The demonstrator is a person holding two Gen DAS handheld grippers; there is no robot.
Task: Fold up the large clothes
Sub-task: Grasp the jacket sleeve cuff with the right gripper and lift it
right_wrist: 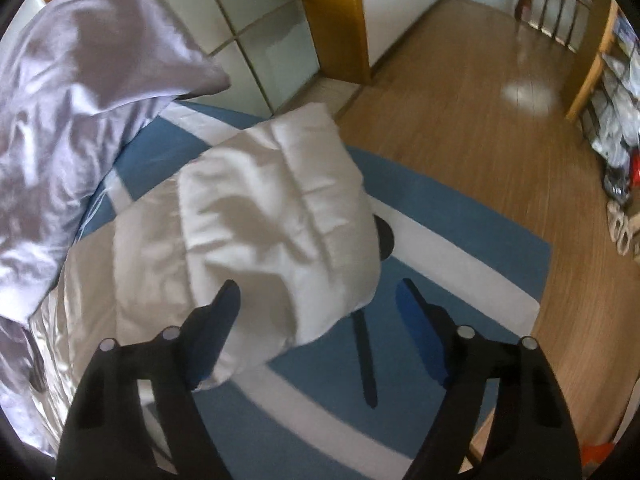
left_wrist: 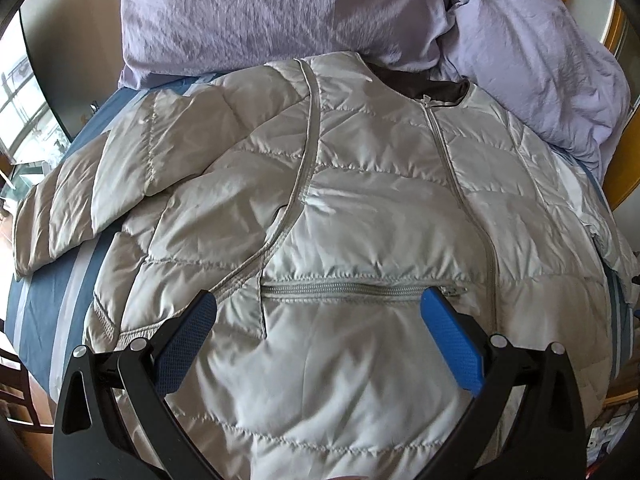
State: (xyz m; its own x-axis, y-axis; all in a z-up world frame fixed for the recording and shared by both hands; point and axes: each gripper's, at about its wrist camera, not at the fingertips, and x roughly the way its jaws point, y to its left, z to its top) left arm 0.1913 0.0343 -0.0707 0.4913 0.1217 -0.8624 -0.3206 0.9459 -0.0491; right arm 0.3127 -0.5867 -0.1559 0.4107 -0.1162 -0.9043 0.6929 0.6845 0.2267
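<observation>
Left wrist view is showing the jacket (left_wrist: 340,208) lying front up on the striped bed (left_wrist: 44,320), lilac quilt (left_wrist: 280,12) behind; left gripper (left_wrist: 318,304) is hovering spread apart. Right wrist view alone is showing wood floor (right_wrist: 480,128), shelves (right_wrist: 616,92), and the sleeve (right_wrist: 276,216) before the spread right gripper (right_wrist: 318,296).

Place: home bedroom.
Bed: blue-and-white striped sheet (right_wrist: 460,216), lilac duvet (left_wrist: 248,12) at 12 o'clock.
Floor: glossy wood floor (right_wrist: 472,112), 1 o'clock.
Storage: cluttered wooden shelf (right_wrist: 612,92), 3 o'clock.
</observation>
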